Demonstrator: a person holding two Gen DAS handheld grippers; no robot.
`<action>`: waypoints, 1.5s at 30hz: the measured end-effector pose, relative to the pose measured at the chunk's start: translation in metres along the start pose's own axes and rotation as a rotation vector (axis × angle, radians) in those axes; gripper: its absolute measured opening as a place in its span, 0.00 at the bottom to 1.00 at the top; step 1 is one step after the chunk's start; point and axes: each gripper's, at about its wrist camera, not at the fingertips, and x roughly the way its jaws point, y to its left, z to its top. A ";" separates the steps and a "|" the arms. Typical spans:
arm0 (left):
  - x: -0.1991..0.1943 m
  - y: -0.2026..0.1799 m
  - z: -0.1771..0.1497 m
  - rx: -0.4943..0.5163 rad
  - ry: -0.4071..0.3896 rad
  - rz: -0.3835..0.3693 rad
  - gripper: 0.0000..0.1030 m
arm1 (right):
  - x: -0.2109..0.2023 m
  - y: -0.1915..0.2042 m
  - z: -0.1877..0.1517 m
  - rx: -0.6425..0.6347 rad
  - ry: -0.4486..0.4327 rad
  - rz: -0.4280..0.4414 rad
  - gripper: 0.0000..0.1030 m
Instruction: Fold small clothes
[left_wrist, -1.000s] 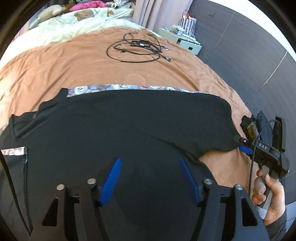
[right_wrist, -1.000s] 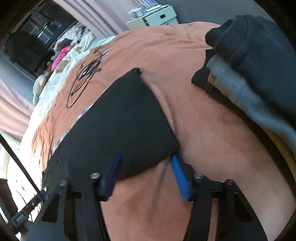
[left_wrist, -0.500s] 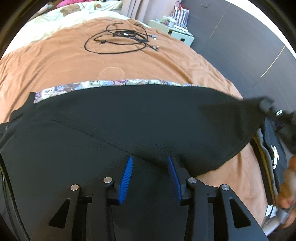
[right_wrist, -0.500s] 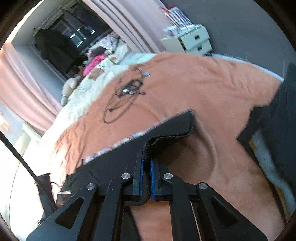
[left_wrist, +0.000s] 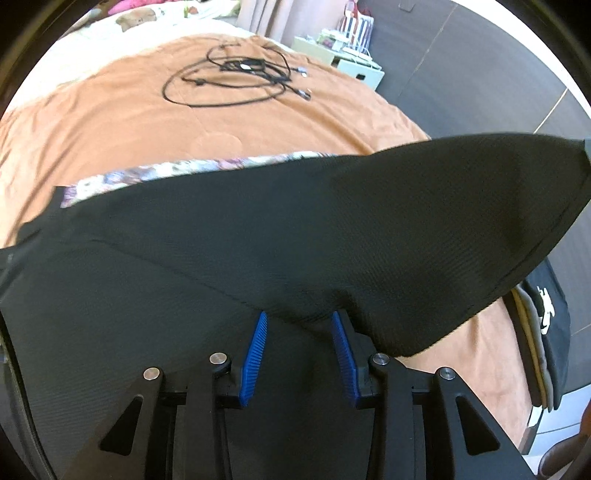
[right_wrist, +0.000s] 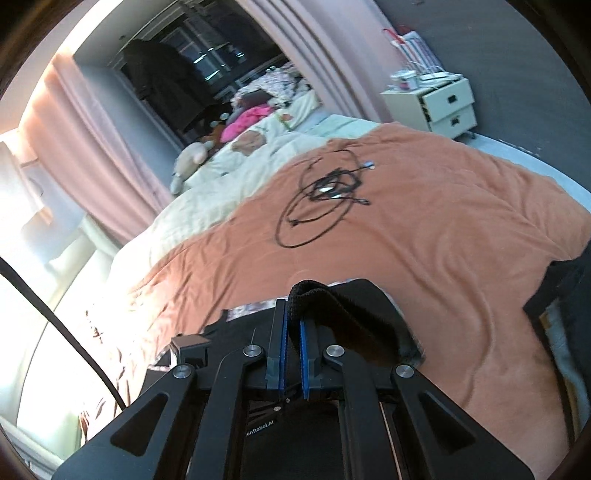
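Note:
A black garment (left_wrist: 295, 236) lies on the orange bedspread (left_wrist: 110, 122), over a patterned cloth whose edge (left_wrist: 177, 171) shows behind it. My right gripper (right_wrist: 292, 325) is shut on the garment's corner (right_wrist: 332, 306) and holds it lifted; in the left wrist view that corner is stretched up to the far right (left_wrist: 517, 177). My left gripper (left_wrist: 300, 325) has its blue pads (left_wrist: 255, 350) partly closed around a fold of the garment's near edge, with a gap still between them.
A coil of black cables (left_wrist: 236, 77) lies farther up the bed. A stack of folded clothes (left_wrist: 543, 332) sits at the right edge. A white bedside drawer unit (right_wrist: 439, 105) and pillows with toys (right_wrist: 243, 129) are beyond.
My right gripper shut on the garment's corner and lifted it up and across. My left gripper's jaws narrowed around the near edge of the garment.

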 end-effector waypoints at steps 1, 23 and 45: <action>-0.006 0.004 -0.001 -0.006 -0.004 0.001 0.38 | -0.001 0.001 -0.001 -0.002 0.004 0.007 0.02; -0.151 0.090 -0.075 -0.137 -0.087 0.150 0.38 | 0.033 0.023 -0.043 -0.011 0.188 0.134 0.02; -0.145 0.071 -0.084 -0.100 -0.055 0.167 0.51 | 0.034 -0.071 -0.034 0.123 0.178 0.058 0.72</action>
